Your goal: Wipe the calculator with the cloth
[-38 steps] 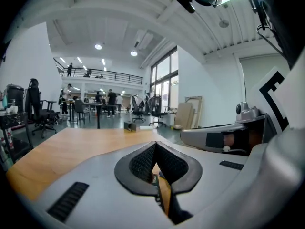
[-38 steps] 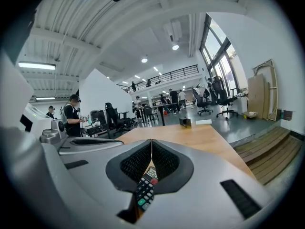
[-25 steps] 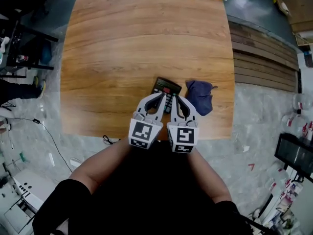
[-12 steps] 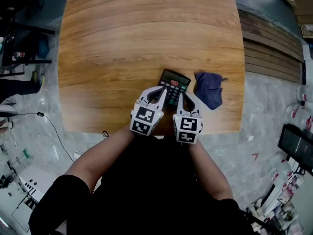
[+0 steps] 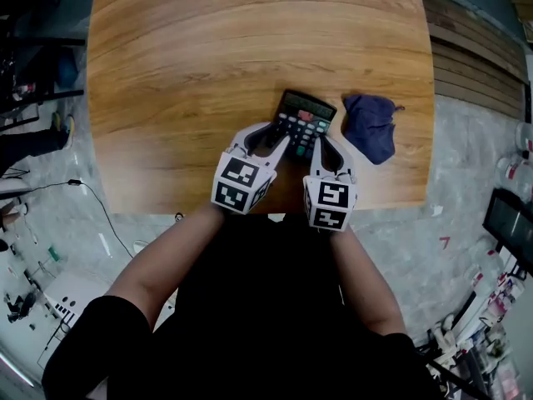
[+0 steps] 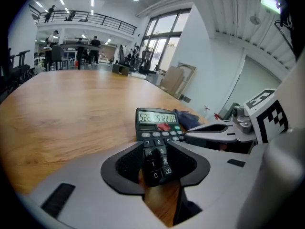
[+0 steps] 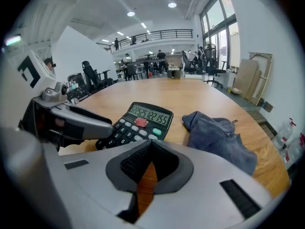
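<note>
Round-cornered wooden table [image 5: 208, 73] on grey speckled floor [image 5: 462, 223], dark wooden planks [image 5: 475, 65] along its right side.

One calculator [image 5: 305, 122] is counted. One cloth [image 5: 371, 126] is counted. One table [image 5: 208, 57] is counted. Two grippers are counted: left gripper [image 5: 279, 134], jaws just opened with the calculator's near end between them, and right gripper [image 5: 321, 140]. Two marker cubes [image 5: 241, 183] are noted, one per gripper. On the calculator, one display [image 7: 150, 113] and one red key [image 7: 140, 122] are seen.
</note>
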`<state>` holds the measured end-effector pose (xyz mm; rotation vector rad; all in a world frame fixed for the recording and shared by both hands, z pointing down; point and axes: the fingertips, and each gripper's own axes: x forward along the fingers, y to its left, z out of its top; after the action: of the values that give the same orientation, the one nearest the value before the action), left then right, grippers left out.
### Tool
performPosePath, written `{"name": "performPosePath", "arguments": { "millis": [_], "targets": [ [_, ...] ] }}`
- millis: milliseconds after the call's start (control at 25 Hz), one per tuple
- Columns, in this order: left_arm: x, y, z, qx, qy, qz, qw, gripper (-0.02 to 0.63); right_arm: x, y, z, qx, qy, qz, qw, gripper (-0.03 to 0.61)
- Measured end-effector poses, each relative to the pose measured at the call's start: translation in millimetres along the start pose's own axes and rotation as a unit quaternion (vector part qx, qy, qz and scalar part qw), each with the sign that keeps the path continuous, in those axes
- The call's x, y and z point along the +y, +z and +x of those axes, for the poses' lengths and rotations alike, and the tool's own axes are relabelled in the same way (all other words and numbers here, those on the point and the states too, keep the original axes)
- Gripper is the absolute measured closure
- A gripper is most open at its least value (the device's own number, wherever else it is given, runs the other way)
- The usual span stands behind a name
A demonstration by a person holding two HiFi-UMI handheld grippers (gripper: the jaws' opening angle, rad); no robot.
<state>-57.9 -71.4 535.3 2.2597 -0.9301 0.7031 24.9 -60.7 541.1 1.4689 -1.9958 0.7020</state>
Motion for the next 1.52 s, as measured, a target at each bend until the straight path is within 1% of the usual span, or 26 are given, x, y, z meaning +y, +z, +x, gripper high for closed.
{"name": "performPosePath", "arguments": {
  "millis": [120, 240, 400, 560, 720, 840, 920, 960, 1080, 1160, 1240, 1360, 1440, 1520],
  "targets": [
    [5.9, -0.3, -1.5, -0.006, -0.004, -0.015, 0.9999, 0.442, -1.4, -0.2, 1.8, -0.011, 0.005, 0.019, 1.000, 0.563],
    [3.2, -2.6, -0.5, -0.001, -0.025, -0.028, 0.9993, 0.413, -3.4, -2.4, 1.4, -0.019, 0.003, 0.020, 1.000, 0.563],
    [0.5, -6.9, 1.1, 0.007, -0.056, -0.061, 0.9965, 0.374, -6.8, -6.3, 1.7, -0.026, 0.002, 0.026, 0.999, 0.563],
    [-0.8, -11.8, 7.1, 0.020, -0.081, -0.081, 0.9932, 0.370, -6.3, -5.8, 2.7, -0.032, 0.007, 0.028, 0.999, 0.563],
    [1.4, -12.3, 14.1, 0.026, -0.079, -0.079, 0.9934, 0.365, -6.5, -6.3, 2.7, -0.032, 0.009, 0.033, 0.999, 0.563],
    [-3.3, -8.9, 14.3, 0.027, -0.093, -0.090, 0.9913, 0.368, -5.5, -5.3, 1.7, -0.034, 0.011, 0.039, 0.999, 0.563],
    [-8.9, -7.5, 13.6, 0.021, -0.106, -0.099, 0.9891, 0.428, -7.0, -6.3, 0.4, -0.039, 0.014, 0.047, 0.998, 0.563],
    [-10.9, -6.3, 12.8, 0.016, -0.113, -0.106, 0.9878, 0.445, -8.0, -6.7, -0.2, -0.042, 0.015, 0.050, 0.998, 0.563],
    [-12.8, -2.2, 8.3, -0.001, -0.127, -0.127, 0.9837, 0.476, -9.9, -7.5, -2.2, -0.035, 0.013, 0.047, 0.998, 0.563],
    [-14.9, 0.3, 5.6, -0.013, -0.133, -0.149, 0.9797, 0.494, -14.1, -6.2, -6.1, -0.030, 0.004, 0.043, 0.999, 0.561],
    [-18.8, 1.5, 4.5, -0.024, -0.140, -0.178, 0.9737, 0.514, -23.8, -3.1, -13.1, -0.035, -0.012, 0.033, 0.999, 0.561],
    [-25.8, 5.1, 6.2, -0.038, -0.149, -0.211, 0.9654, 0.532, -48.8, 2.0, -22.4, -0.043, -0.051, 0.020, 0.998, 0.561],
    [-30.7, 8.5, 6.2, -0.044, -0.153, -0.221, 0.9621, 0.541, -66.1, 4.5, -27.6, -0.043, -0.076, 0.022, 0.996, 0.561],
    [-34.2, 11.7, 5.9, -0.047, -0.153, -0.222, 0.9618, 0.545, -80.9, 6.7, -31.3, -0.042, -0.092, 0.032, 0.994, 0.561]
  ]
}}
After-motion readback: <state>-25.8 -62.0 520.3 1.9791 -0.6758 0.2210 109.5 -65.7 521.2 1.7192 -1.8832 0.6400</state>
